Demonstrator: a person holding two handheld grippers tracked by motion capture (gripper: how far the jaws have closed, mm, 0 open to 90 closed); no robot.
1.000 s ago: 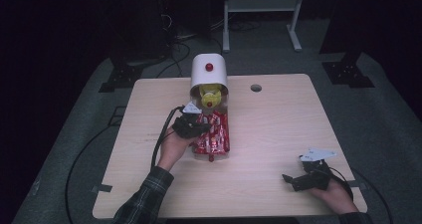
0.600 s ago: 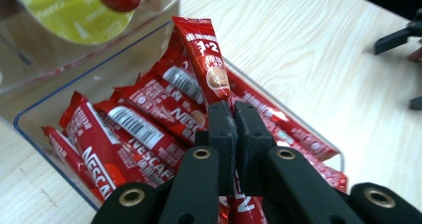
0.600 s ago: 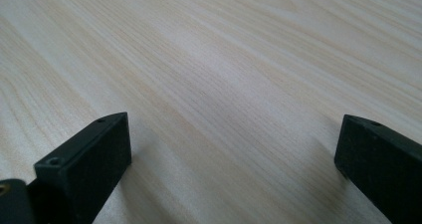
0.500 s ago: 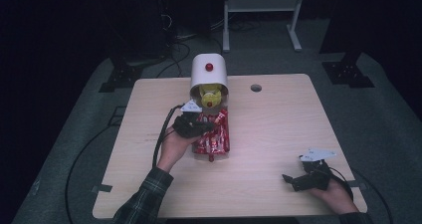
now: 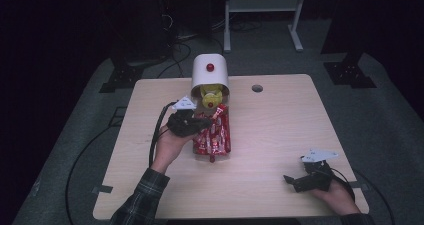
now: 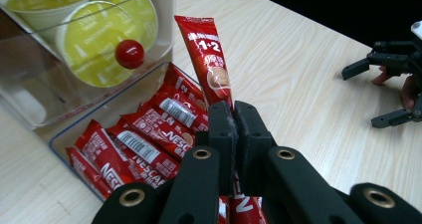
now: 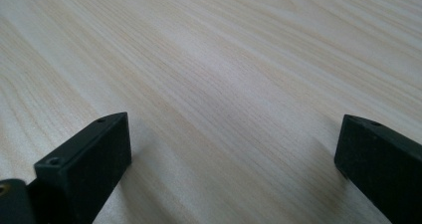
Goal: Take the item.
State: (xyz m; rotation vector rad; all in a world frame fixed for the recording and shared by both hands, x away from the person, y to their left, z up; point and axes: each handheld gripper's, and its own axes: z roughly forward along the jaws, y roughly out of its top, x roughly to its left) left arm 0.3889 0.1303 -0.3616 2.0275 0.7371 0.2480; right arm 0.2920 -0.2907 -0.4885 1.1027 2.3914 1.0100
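Observation:
My left gripper (image 5: pixel 192 121) (image 6: pixel 234 115) is shut on a red Nescafé stick (image 6: pixel 209 62), which stands up from between the jaws over the clear tray (image 6: pixel 64 139). Several more red sticks (image 5: pixel 212 137) (image 6: pixel 149 134) lie in that tray. Behind it a white dispenser (image 5: pixel 210 71) holds yellow-green capsules (image 6: pixel 99 40) behind a clear drawer front with a red knob (image 6: pixel 130 53). My right gripper (image 5: pixel 295 181) (image 7: pixel 234 149) rests open on the bare wood near the table's front right corner. It is also seen far off in the left gripper view (image 6: pixel 383 94).
The light wooden table (image 5: pixel 280 130) has a round cable hole (image 5: pixel 257 88) at the back. A white stand (image 5: pixel 262 5) and dark equipment bases sit on the floor beyond. A black cable (image 5: pixel 156 135) trails from my left gripper.
My left gripper has risen slightly and drawn one red stick up and toward the back of the tray. The right gripper has stayed put.

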